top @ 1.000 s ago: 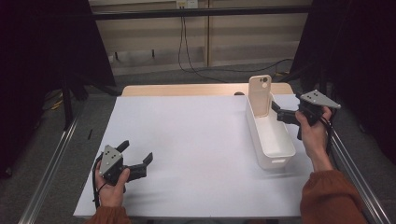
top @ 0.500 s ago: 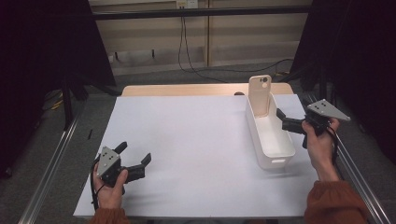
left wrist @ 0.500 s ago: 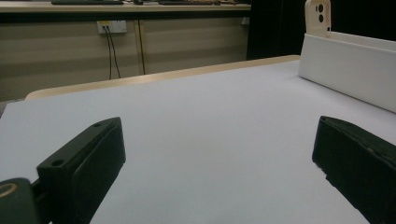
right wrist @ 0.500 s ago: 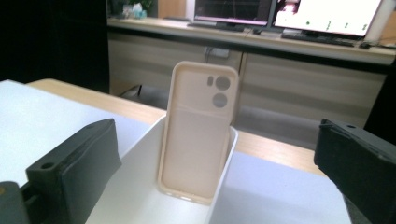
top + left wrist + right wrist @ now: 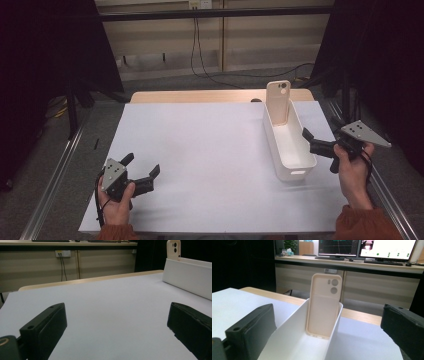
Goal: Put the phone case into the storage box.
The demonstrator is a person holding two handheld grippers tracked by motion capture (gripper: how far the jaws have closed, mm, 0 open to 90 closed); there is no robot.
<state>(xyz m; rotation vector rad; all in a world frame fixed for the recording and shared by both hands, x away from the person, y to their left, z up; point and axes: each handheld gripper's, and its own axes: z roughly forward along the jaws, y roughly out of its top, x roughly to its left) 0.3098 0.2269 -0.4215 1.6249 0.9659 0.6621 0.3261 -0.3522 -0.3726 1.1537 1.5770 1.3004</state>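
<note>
At the lower left of the high view, the left gripper (image 5: 142, 173) is black with a grey three-cornered plate on top and a dark cable looping below. At the right, the right gripper (image 5: 321, 134) matches it. Both cuffs at the bottom edge are rust-orange sleeves (image 5: 367, 227); up close, the blocky black fingers (image 5: 47, 325) each show a small round hole.

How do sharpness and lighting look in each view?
High view: even light on the white table, dark surroundings. Left gripper view: near tongs soft, bin fairly sharp. Right gripper view: phone case crisp, tongs blurred, monitors bright.
</note>
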